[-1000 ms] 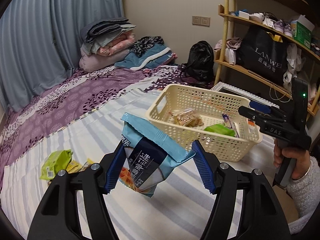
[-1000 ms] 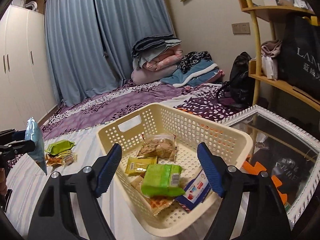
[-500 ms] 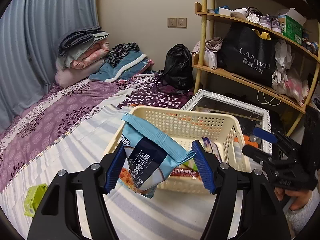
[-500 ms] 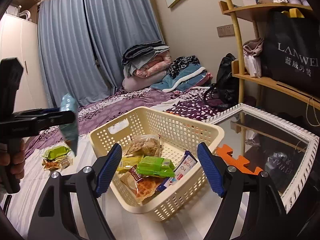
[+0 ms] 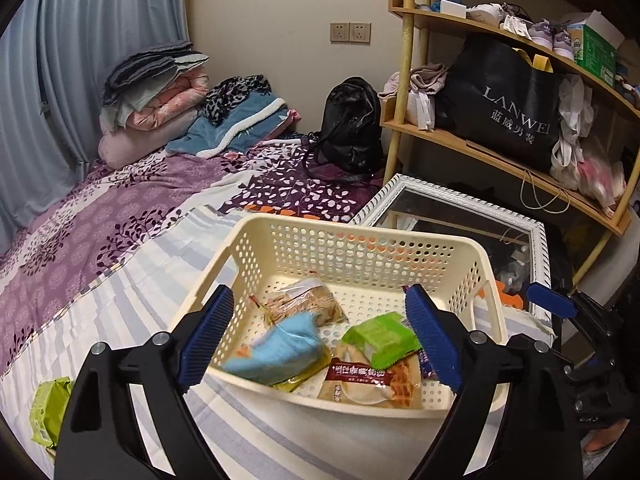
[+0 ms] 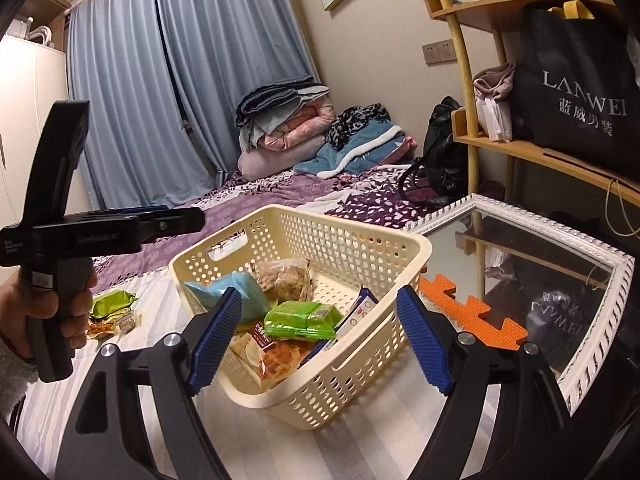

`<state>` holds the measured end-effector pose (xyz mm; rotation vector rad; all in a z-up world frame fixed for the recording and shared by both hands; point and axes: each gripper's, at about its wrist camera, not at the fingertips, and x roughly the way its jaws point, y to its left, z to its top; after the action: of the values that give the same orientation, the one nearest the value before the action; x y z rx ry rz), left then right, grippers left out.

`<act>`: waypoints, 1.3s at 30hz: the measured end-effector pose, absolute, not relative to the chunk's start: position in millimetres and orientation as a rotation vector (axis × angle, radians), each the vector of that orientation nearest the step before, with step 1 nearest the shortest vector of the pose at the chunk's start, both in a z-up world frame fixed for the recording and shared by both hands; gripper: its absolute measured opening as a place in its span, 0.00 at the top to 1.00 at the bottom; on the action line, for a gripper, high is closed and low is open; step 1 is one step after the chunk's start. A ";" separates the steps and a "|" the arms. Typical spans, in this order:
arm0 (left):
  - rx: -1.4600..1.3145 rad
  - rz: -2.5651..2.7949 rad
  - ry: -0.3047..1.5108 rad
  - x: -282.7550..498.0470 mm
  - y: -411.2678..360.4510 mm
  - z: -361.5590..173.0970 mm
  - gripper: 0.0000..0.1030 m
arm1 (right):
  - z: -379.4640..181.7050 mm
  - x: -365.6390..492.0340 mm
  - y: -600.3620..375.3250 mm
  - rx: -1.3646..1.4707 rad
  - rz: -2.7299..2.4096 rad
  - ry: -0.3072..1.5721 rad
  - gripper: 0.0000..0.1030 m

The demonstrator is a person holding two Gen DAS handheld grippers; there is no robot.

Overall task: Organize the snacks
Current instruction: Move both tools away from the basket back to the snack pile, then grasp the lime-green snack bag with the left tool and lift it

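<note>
Left hand-held gripper [image 5: 316, 340] spreading, nothing between pads; blue snack packet [image 5: 280, 350], pinched a second ago, now blurred in cream basket [image 5: 360, 232] at lower centre. Right hand-held gripper [image 6: 320, 336] spread, empty.

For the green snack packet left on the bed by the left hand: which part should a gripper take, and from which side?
Take the green packet across its short width near the puffed middle, coming down from above. It lies flat on the striped sheet, so its edges sit too low to pinch from the side. Smaller wrappers crowd its near edge, so the far half looks the clearer place, probably for the left gripper, whose jaws are opening and empty.
</note>
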<state>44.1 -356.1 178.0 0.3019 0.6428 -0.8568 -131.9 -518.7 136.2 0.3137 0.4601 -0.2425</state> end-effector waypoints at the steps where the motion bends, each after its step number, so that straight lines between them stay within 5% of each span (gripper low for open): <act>1: 0.298 -0.848 0.643 44.6 -352.3 178.5 0.12 | 136.0 -131.0 -518.0 0.315 -0.240 0.461 0.23; 16: 0.156 -0.769 0.649 48.2 -287.4 193.0 0.07 | 151.0 -123.6 -488.5 0.277 -0.182 0.466 0.14; 39: -0.019 -0.452 0.628 57.7 -74.9 203.3 0.07 | 173.2 -81.5 -375.8 0.145 0.028 0.520 0.12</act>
<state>57.7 -74.9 203.3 -0.0186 0.6280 -0.4525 -81.5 -375.8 173.2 0.1448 0.5199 0.0279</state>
